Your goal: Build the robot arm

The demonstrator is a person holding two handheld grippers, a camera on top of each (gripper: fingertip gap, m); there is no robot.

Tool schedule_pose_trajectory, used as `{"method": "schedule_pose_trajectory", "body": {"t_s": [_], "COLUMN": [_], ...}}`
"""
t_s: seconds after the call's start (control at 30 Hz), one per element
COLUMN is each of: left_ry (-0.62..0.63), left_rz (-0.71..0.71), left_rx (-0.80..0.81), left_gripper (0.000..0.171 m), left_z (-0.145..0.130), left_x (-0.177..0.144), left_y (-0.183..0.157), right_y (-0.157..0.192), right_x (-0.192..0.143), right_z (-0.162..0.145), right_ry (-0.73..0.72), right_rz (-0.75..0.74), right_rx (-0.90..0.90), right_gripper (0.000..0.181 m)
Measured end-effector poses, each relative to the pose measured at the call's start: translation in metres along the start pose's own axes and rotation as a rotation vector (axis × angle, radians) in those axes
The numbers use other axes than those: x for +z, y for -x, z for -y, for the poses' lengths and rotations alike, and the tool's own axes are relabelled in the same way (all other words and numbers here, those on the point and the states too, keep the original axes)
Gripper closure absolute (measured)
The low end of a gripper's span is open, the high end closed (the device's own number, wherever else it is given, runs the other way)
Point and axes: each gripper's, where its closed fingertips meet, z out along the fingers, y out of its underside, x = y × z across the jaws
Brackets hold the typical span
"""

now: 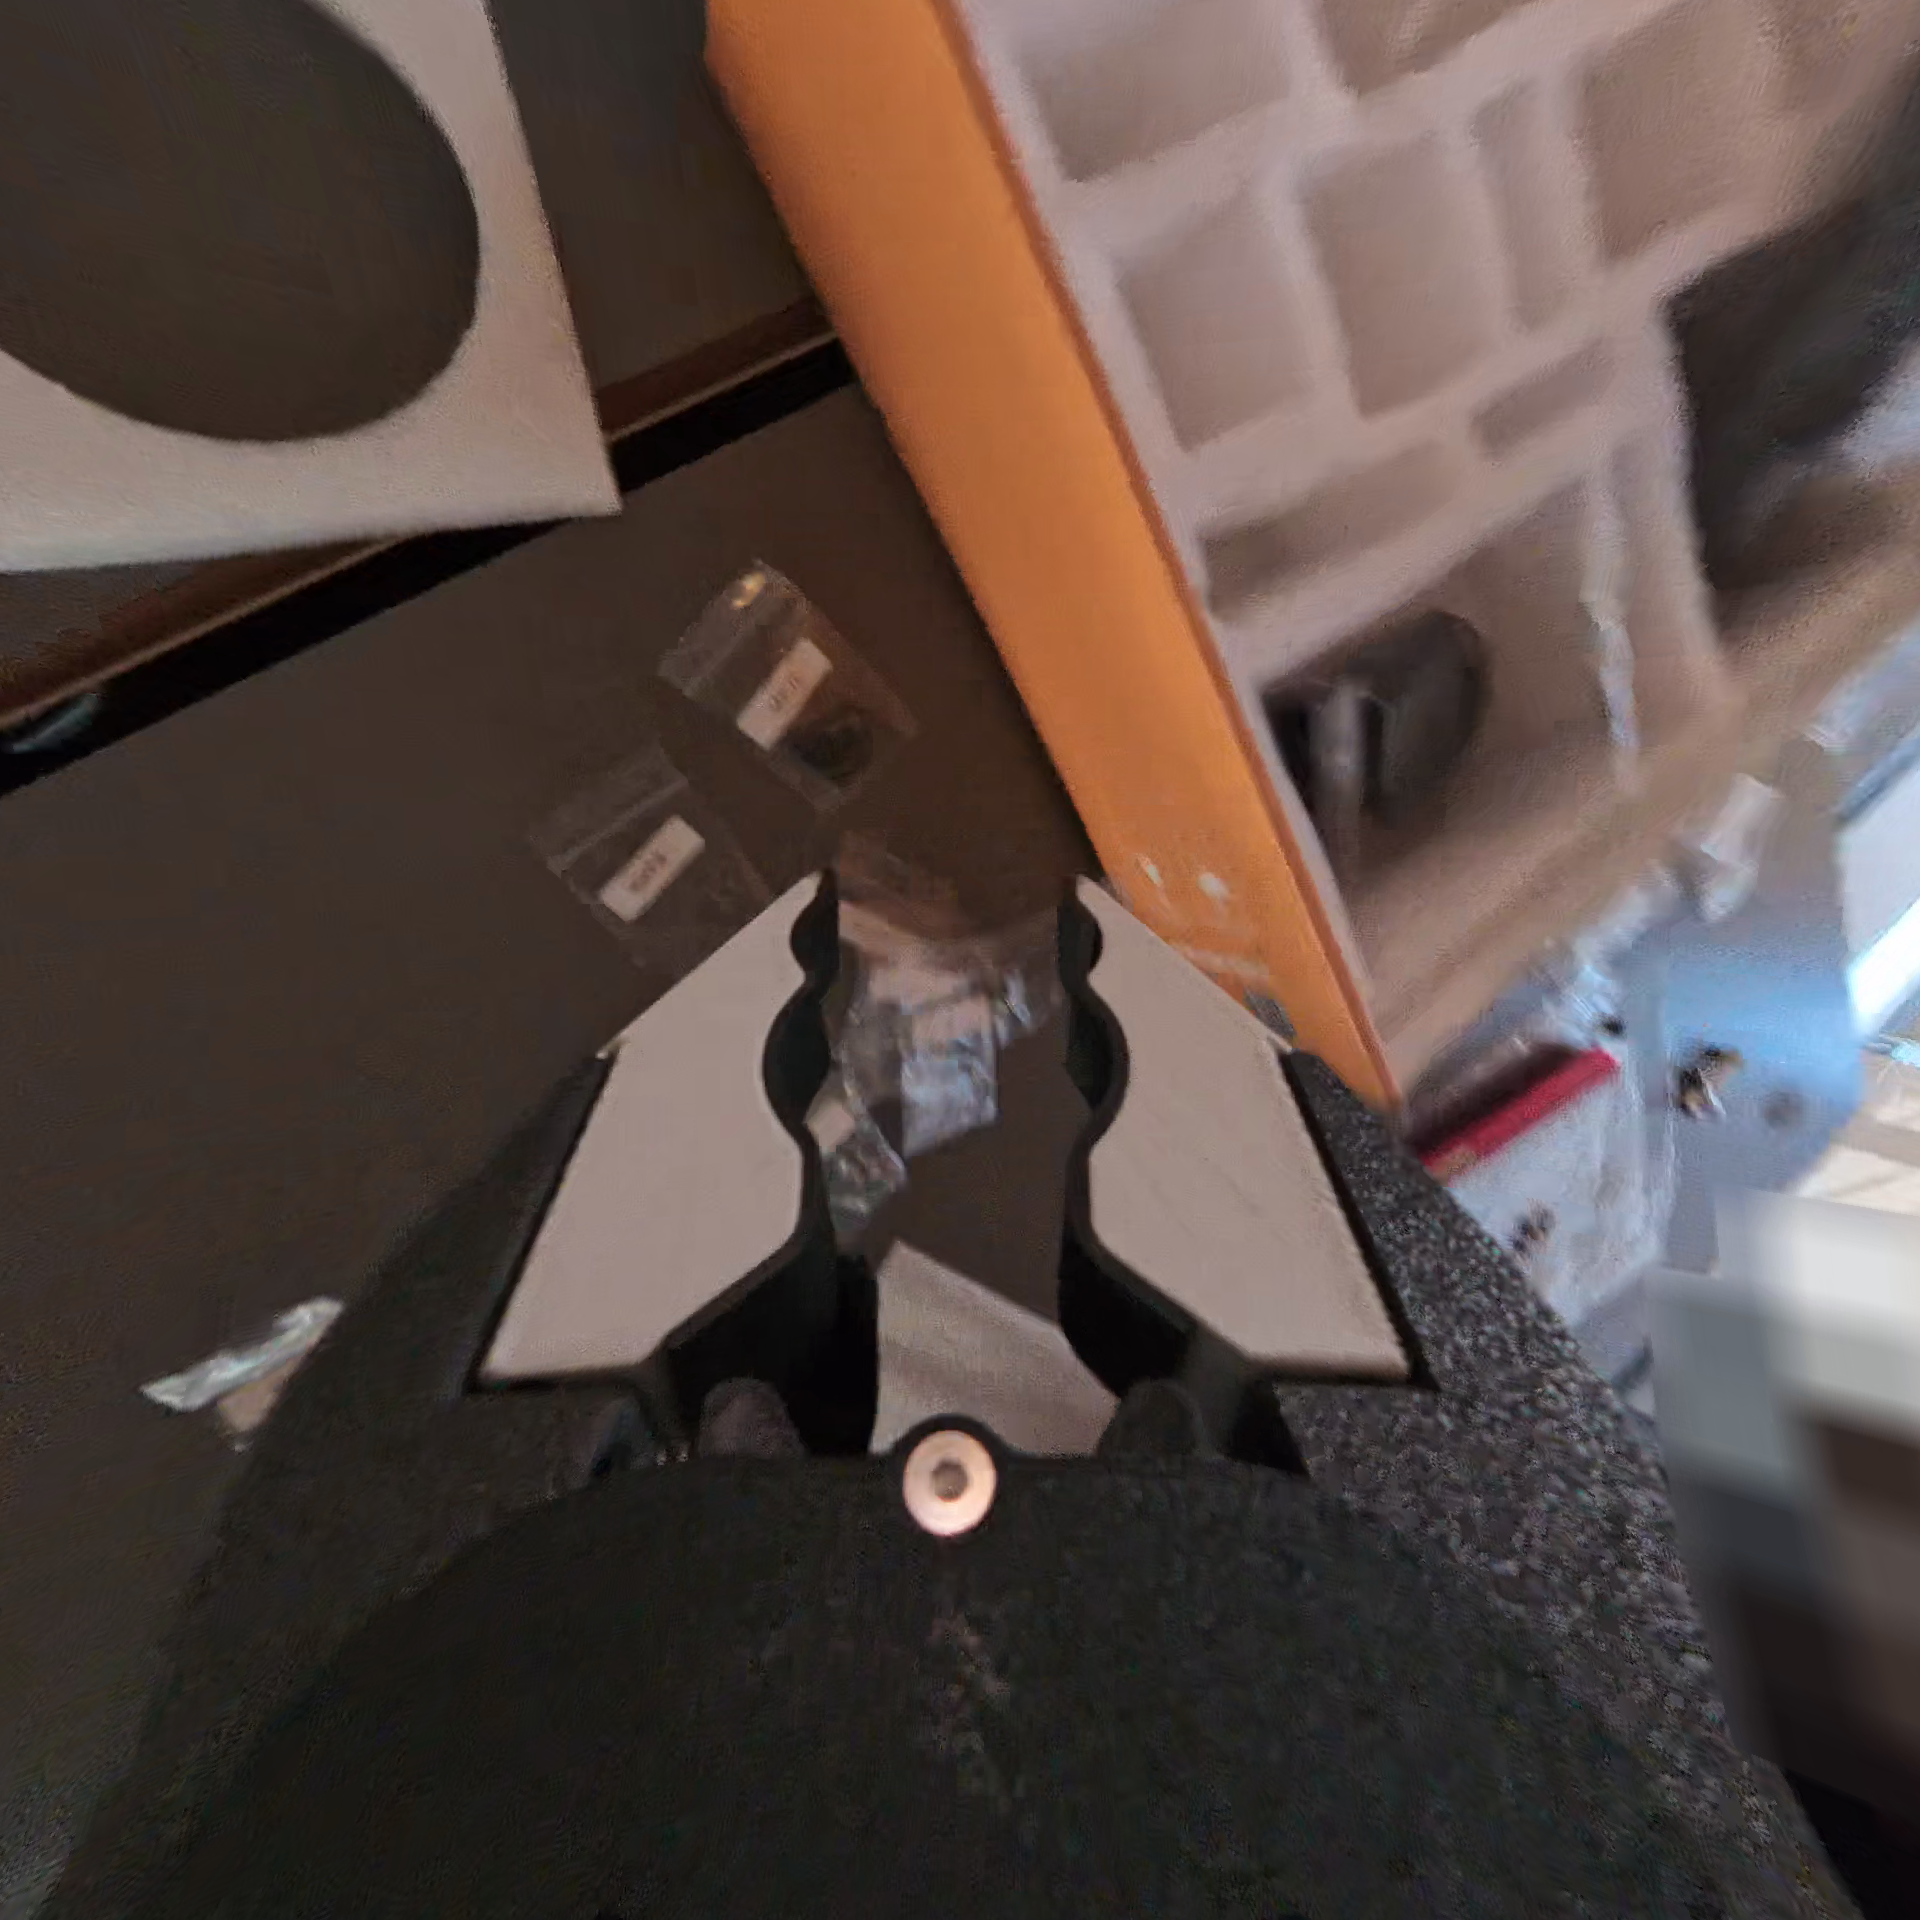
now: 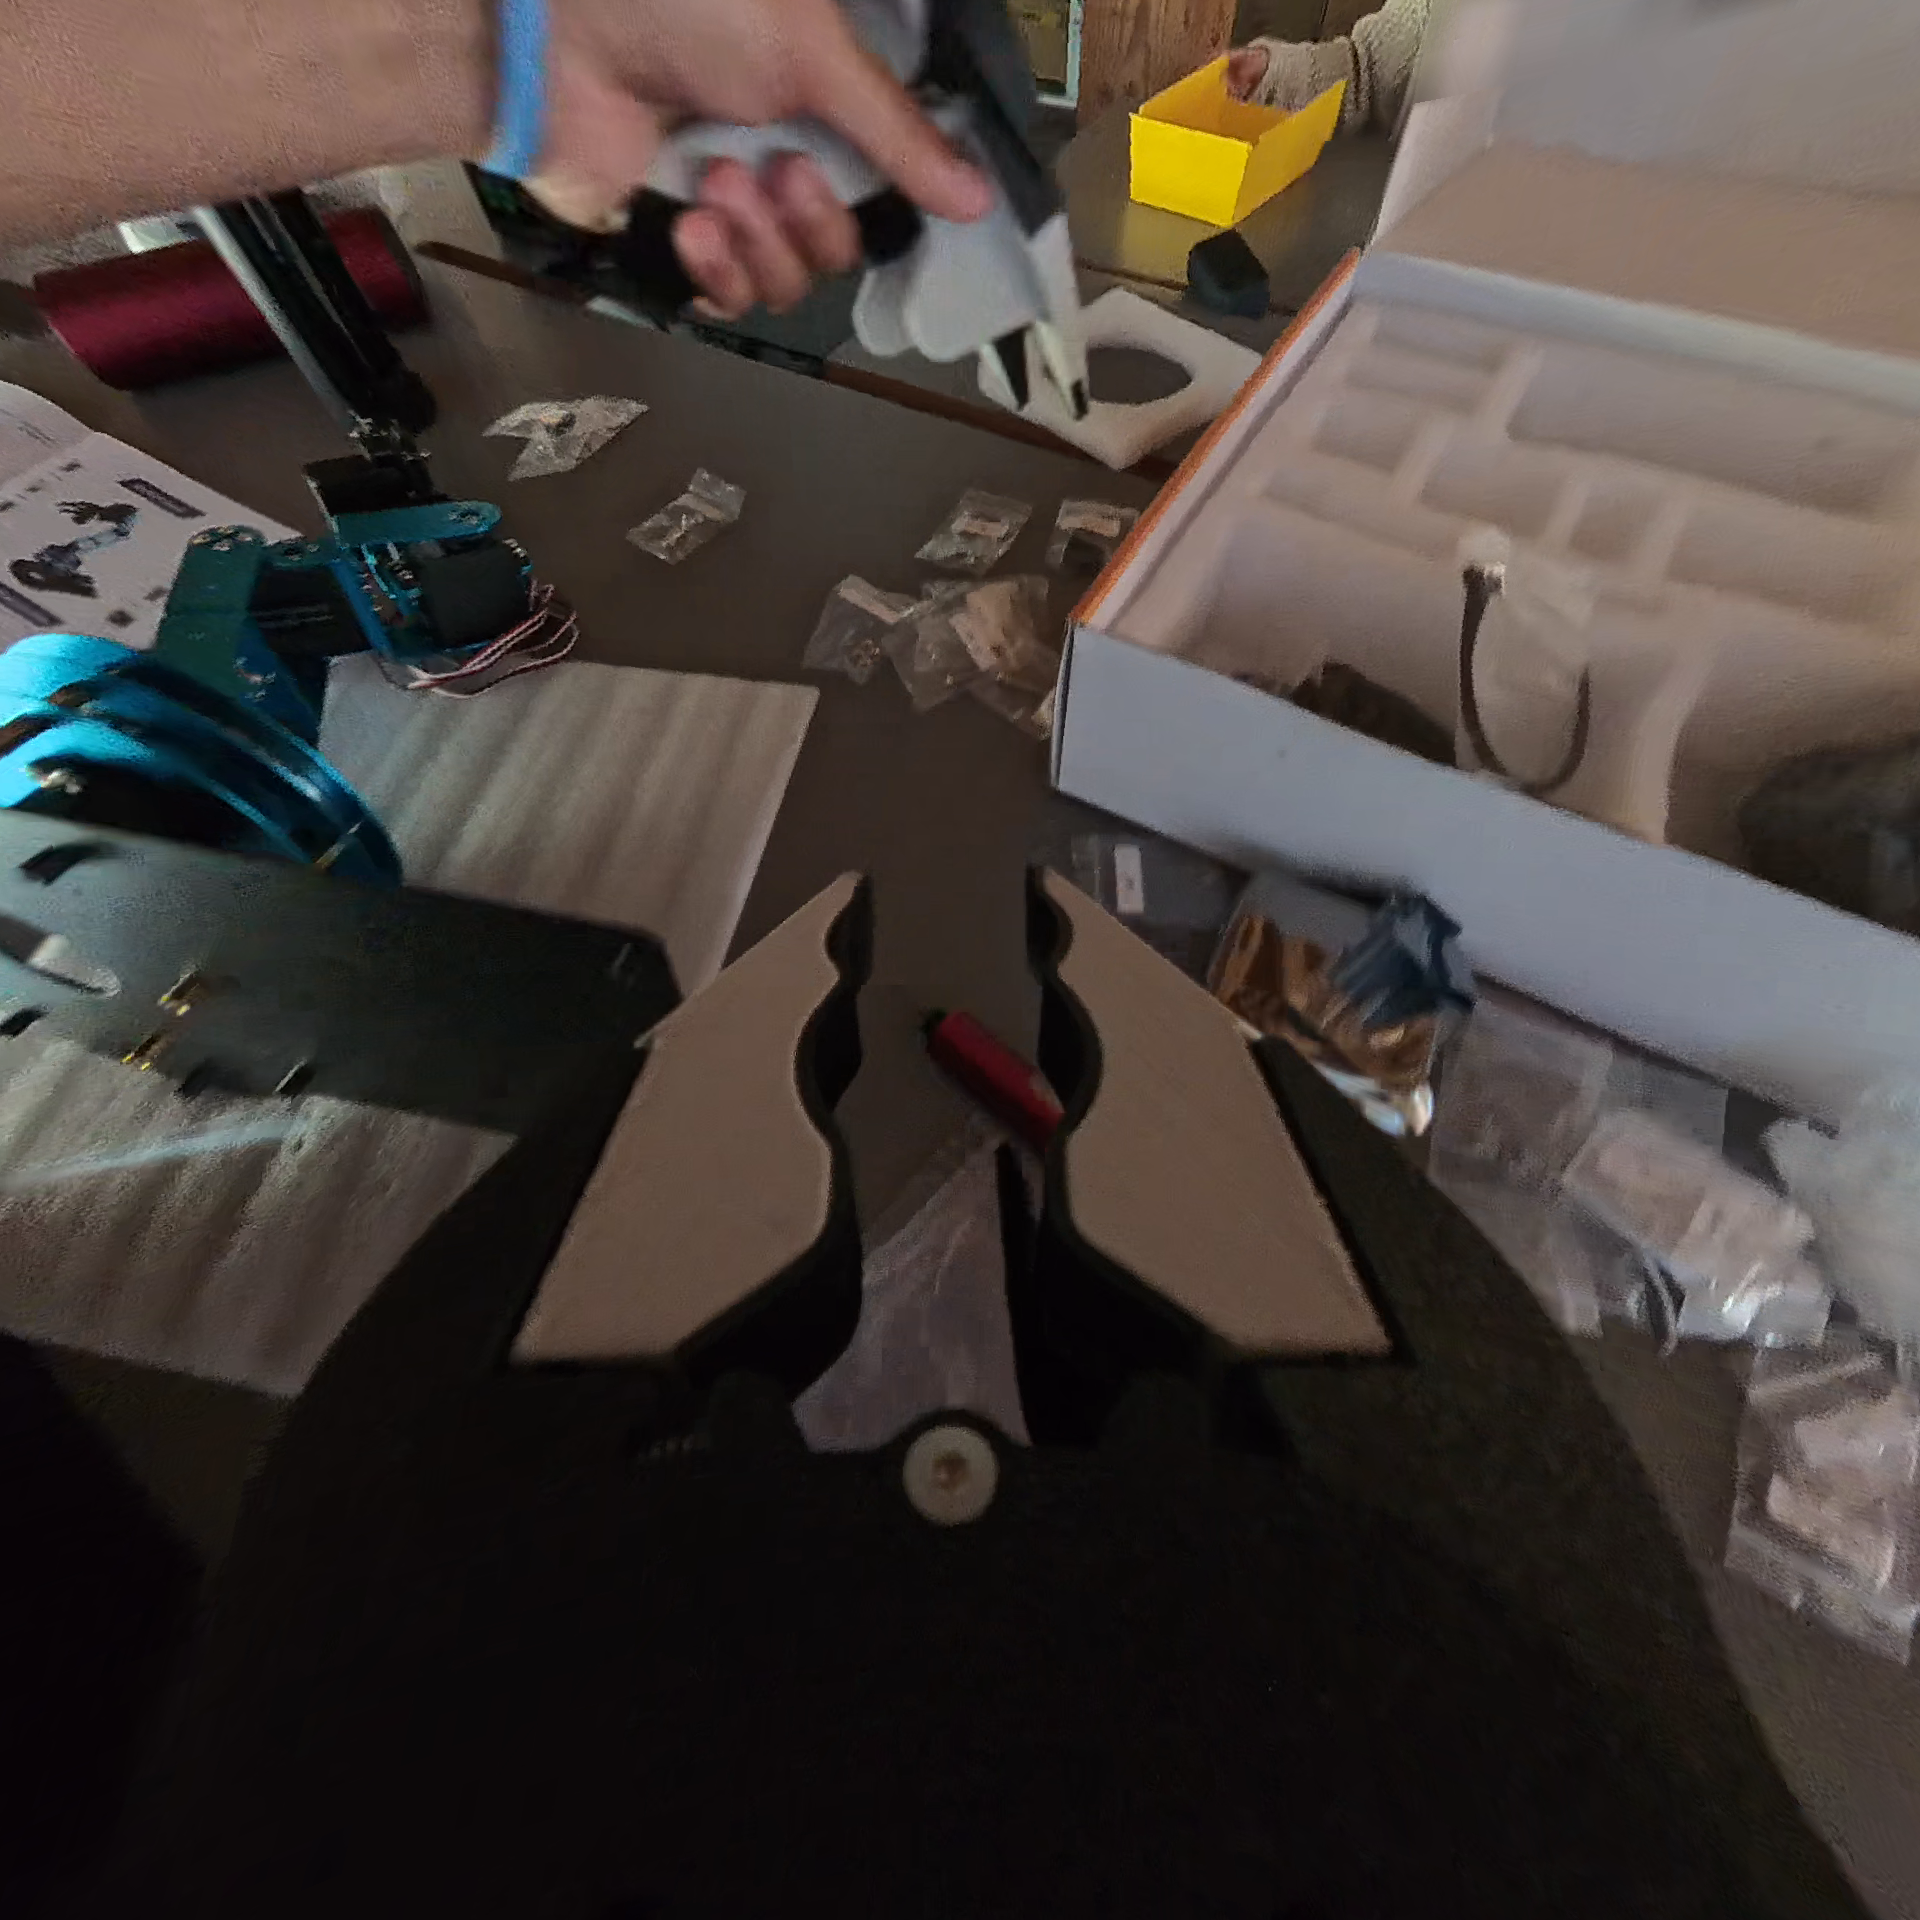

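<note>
My left gripper [image 1: 951,904] is open, its jaws apart over a heap of small clear parts bags [image 1: 914,1049] on the dark table, close to the orange side of a box [image 1: 1039,520]. In the right wrist view a hand holds this gripper [image 2: 1029,353] above a white foam square with a round hole [image 2: 1143,384]. My right gripper [image 2: 948,904] is open. A small red cylindrical piece [image 2: 992,1070] and a clear plastic bag [image 2: 935,1278] lie between its fingers, the red piece close to the right finger.
An open box with a white foam compartment insert [image 2: 1558,499] stands at the right. A blue robot arm assembly [image 2: 343,582] on a black base plate [image 2: 312,987], a foam sheet [image 2: 582,769], a manual [image 2: 62,540] and scattered parts bags [image 2: 935,634] fill the table. A yellow box [image 2: 1226,145] stands far back. My hands' fingertips stand some 30 cm from each other.
</note>
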Motion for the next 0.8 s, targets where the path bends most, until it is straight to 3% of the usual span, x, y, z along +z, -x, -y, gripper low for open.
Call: {"method": "schedule_pose_trajectory", "body": {"t_s": [0.1, 0.27, 0.47, 0.6, 0.7, 0.8], "left_ry": [0.045, 0.168, 0.139, 0.060, -0.086, -0.304], "left_rz": [0.133, 0.270, 0.376, 0.385, 0.223, -0.028], "left_rx": [-0.051, -0.074, 0.157, 0.299, 0.405, 0.548], "left_gripper": [0.128, 0.121, 0.161, 0.171, 0.171, 0.171], "left_z": [0.018, 0.011, 0.015, 0.016, 0.009, -0.015], "left_x": [0.033, 0.070, 0.077, 0.059, 0.026, -0.040], "left_y": [0.018, 0.041, 0.047, 0.048, 0.021, -0.034], "right_y": [0.003, 0.001, -0.005, -0.009, -0.006, 0.008], "right_x": [-0.019, -0.033, -0.043, -0.047, -0.046, -0.044], "right_z": [-0.017, -0.041, -0.050, -0.047, -0.038, -0.011], "right_ry": [-0.001, 0.031, 0.027, 0.009, -0.011, -0.073], "right_rz": [0.015, 0.012, 0.004, 0.002, 0.025, 0.110], "right_rx": [0.035, 0.034, 0.079, 0.103, 0.104, 0.114], "right_gripper": [0.153, 0.153, 0.153, 0.153, 0.153, 0.150]}}
